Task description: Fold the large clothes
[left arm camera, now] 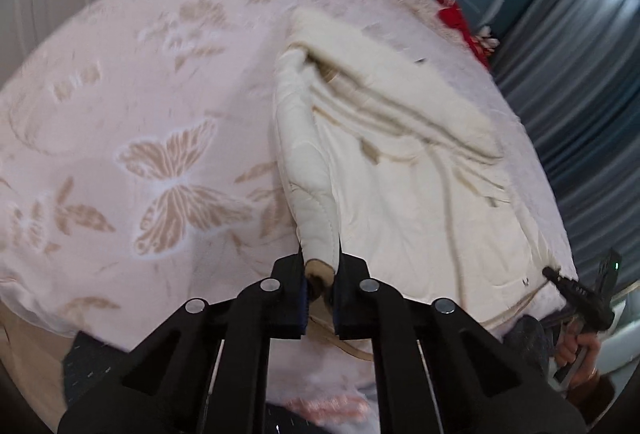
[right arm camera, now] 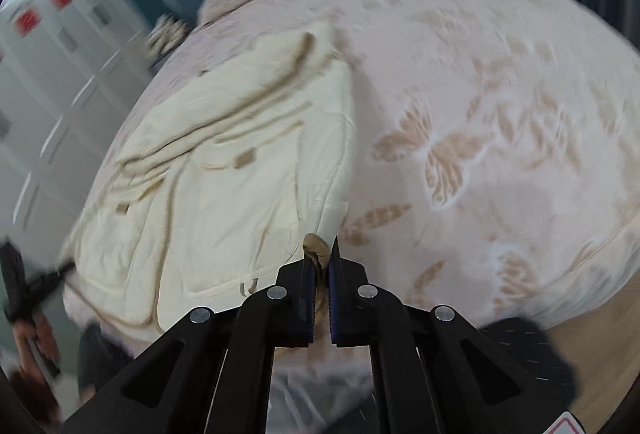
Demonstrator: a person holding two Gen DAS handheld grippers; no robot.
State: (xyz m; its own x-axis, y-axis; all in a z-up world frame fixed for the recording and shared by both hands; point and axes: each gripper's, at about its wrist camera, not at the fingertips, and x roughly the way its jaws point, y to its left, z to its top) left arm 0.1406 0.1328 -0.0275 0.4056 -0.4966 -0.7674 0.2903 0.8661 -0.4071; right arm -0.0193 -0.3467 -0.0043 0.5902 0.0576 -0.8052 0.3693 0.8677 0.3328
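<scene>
While the cream coat (left arm camera: 400,169) sprawls ahead, both grippers (left arm camera: 320,274) (right arm camera: 320,262) pinch its cuffs.

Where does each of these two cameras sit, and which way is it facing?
Left wrist: on the left gripper, looking forward across the cream jacket on the butterfly bedspread; its black fingers and the right hand show.
Right wrist: on the right gripper, facing the same jacket from its other side; its fingers and the left hand show.
Shared: jacket, bedspread, red cloth.

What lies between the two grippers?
The cream jacket, spread on the bed, fills the stretch from the left gripper, shut on its cuff, to the right gripper. Left wrist view shows it.
</scene>
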